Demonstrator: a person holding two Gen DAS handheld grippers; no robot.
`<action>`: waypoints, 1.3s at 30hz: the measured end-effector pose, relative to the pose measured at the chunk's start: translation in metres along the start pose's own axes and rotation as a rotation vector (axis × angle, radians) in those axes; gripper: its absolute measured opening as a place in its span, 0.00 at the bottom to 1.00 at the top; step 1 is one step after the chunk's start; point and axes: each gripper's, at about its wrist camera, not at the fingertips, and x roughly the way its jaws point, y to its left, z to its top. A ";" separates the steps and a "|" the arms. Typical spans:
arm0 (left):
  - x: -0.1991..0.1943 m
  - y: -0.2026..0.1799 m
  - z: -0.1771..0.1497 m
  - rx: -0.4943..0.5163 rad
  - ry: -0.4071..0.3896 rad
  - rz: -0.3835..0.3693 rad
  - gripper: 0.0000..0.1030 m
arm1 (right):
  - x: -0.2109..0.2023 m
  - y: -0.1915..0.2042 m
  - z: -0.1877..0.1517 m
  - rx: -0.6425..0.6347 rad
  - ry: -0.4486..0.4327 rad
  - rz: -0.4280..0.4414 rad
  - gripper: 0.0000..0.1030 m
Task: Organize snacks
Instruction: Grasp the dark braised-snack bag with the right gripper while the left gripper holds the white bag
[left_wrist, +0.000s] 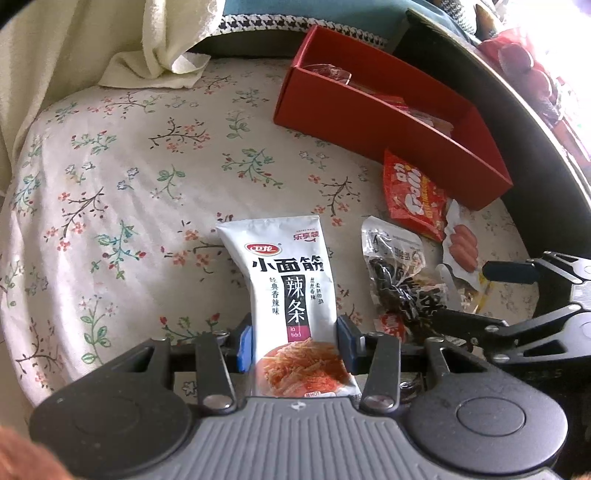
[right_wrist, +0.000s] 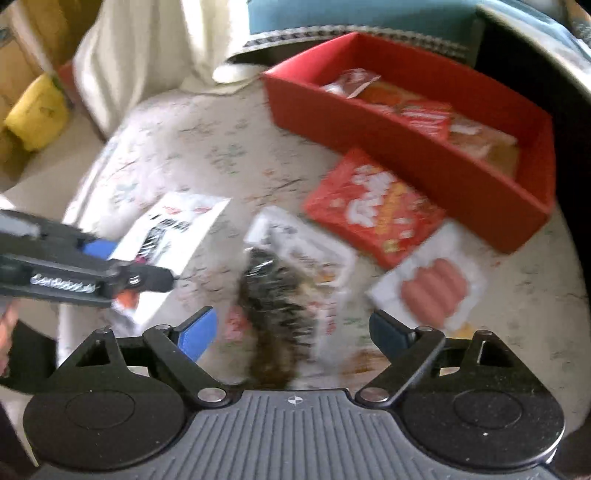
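A flowery cloth (left_wrist: 122, 177) covers the table. A red box (left_wrist: 388, 122) sits at the far right with some snacks inside, though the blur hides which. Just in front lie a red packet (left_wrist: 410, 192), a sausage pack (right_wrist: 432, 284) and a dark snack bag (right_wrist: 280, 291). The left gripper (left_wrist: 295, 341) squeezes a white snack bag (left_wrist: 284, 266). The right gripper (right_wrist: 291, 328) is wide apart and holds nothing, with the dark bag under it.

White snack packet (left_wrist: 291, 291) with black characters and orange-red strips printed low. Red box (left_wrist: 388, 125) far right; red-and-white wrapper (left_wrist: 412, 194) near it. Cream tablecloth (left_wrist: 140, 192) sprigged with green and pink flowers.
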 end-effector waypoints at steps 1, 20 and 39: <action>0.001 0.000 0.000 0.000 0.003 0.000 0.37 | 0.003 0.007 -0.001 -0.026 0.011 -0.006 0.90; 0.004 -0.004 0.001 0.001 0.021 -0.016 0.37 | 0.017 0.015 -0.027 0.016 0.083 0.017 0.61; 0.008 -0.014 0.003 0.021 0.023 -0.024 0.37 | 0.012 -0.008 -0.023 0.154 -0.007 0.079 0.49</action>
